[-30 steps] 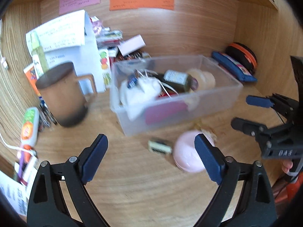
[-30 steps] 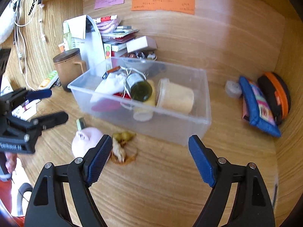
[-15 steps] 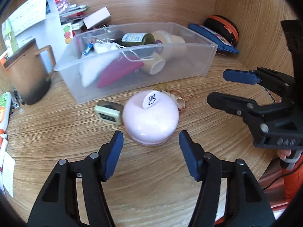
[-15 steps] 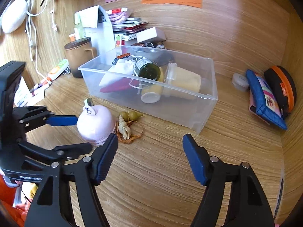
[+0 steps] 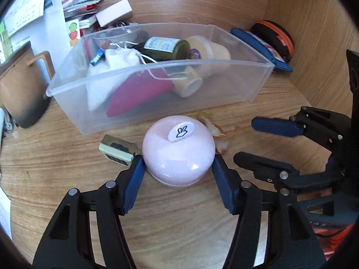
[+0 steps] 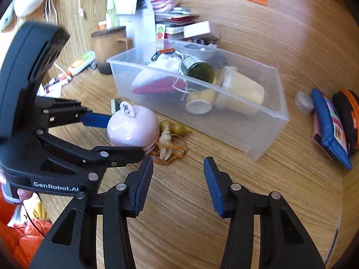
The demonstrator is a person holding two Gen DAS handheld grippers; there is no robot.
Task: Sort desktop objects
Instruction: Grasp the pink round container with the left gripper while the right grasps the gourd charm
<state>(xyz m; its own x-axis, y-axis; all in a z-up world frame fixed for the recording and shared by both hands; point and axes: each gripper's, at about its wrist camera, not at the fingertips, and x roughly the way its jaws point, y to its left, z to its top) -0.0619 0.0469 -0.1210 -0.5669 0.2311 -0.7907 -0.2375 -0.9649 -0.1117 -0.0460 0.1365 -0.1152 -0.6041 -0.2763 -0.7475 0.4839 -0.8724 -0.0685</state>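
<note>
A pink dome-shaped container [image 5: 178, 151] with a small white tab on top sits on the wooden desk, in front of the clear plastic bin [image 5: 258, 76]. My left gripper [image 5: 178, 168] has closed onto its two sides, blue pads touching it; it also shows in the right wrist view [image 6: 131, 126]. My right gripper [image 6: 178, 170] is open and empty above the bare desk, just right of the container, and appears in the left wrist view [image 5: 264, 141]. A shell-and-gourd charm on orange cord [image 6: 170, 141] lies beside the container.
A small green-white tile [image 5: 117, 151] lies left of the container. The bin holds a green bottle [image 5: 166, 47], cream cups, a white pouch and a magenta pouch. A brown mug [image 5: 20, 85] stands left, papers behind. Blue and orange pouches [image 6: 332, 121] lie right.
My left gripper moved forward and down and closed its jaws onto the pink container. My right gripper narrowed somewhat and moved nearer the charm.
</note>
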